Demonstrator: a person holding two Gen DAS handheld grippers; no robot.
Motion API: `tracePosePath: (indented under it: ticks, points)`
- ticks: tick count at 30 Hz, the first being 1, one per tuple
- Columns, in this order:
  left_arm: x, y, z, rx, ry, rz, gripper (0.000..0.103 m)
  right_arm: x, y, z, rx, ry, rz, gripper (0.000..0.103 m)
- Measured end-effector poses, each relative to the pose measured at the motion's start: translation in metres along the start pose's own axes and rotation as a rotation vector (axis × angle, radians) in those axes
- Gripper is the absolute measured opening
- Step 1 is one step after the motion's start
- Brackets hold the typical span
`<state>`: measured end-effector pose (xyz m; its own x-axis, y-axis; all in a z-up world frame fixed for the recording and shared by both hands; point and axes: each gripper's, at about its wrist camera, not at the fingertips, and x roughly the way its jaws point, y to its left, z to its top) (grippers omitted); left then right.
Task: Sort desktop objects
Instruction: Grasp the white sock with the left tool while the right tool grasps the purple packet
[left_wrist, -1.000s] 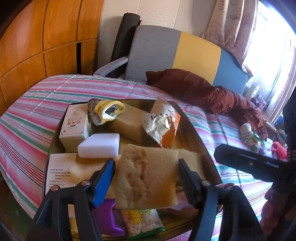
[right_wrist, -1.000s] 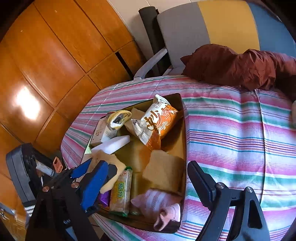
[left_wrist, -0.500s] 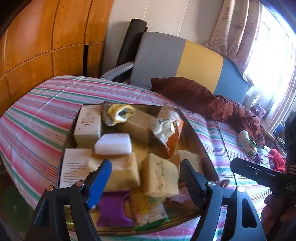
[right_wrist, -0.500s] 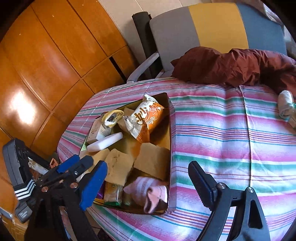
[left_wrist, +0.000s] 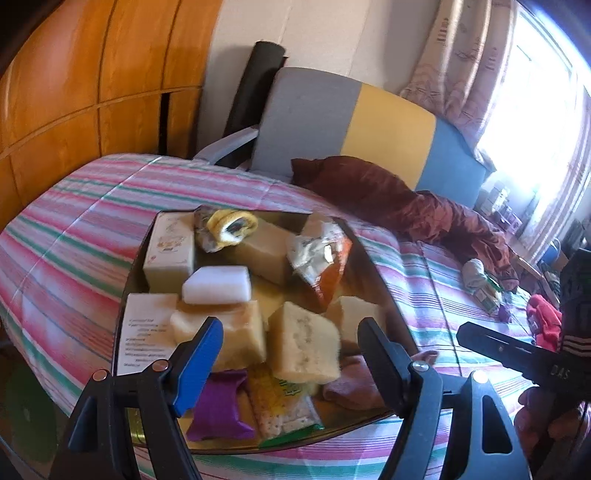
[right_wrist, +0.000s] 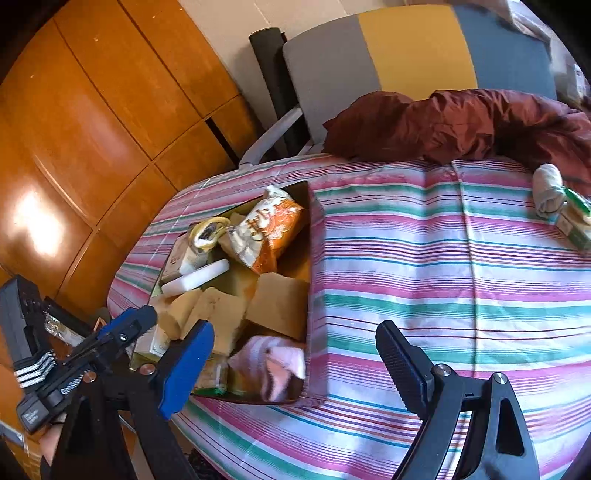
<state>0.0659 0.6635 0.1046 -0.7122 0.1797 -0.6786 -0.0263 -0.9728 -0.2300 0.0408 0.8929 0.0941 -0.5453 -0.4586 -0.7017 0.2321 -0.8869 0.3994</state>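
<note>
The left gripper (left_wrist: 291, 339) hung with its jaws spread wide and nothing pinched between them; they had just been opening, and a yellow sponge block (left_wrist: 303, 347) lay free in the tray (left_wrist: 369, 258) just beyond its fingertips. Beside that block, toward the blue finger, sat another sponge (left_wrist: 236, 332), with a white eraser-like block (left_wrist: 216, 284) farther ahead and an orange snack bag (left_wrist: 321, 262) beyond. The right gripper (right_wrist: 295, 354) was also released and empty, hovering over the striped cloth (right_wrist: 443, 266), the tray (right_wrist: 314, 295) off its blue finger's side.
</note>
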Motion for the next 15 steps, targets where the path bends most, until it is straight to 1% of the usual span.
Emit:
tracePosePath:
  ticks: [3, 7, 13, 14, 15]
  points:
    - [-0.003, -0.015, 0.005, 0.037, -0.006, -0.024, 0.076, -0.008, -0.016, 0.002, 0.024, -0.011, -0.022, 0.090]
    - [-0.001, -0.043, 0.013, 0.099, 0.000, -0.061, 0.076, -0.028, -0.055, 0.007, 0.077, -0.035, -0.085, 0.090]
    - [0.012, -0.090, 0.025, 0.172, 0.036, -0.144, 0.076, -0.064, -0.132, 0.017, 0.129, -0.060, -0.260, 0.090]
    - [0.014, -0.097, 0.027, 0.183, 0.040, -0.157, 0.076, -0.072, -0.152, 0.019, 0.153, -0.063, -0.299, 0.088]
    - [0.016, -0.105, 0.029, 0.195, 0.044, -0.169, 0.076, -0.076, -0.164, 0.021, 0.172, -0.065, -0.320, 0.087]
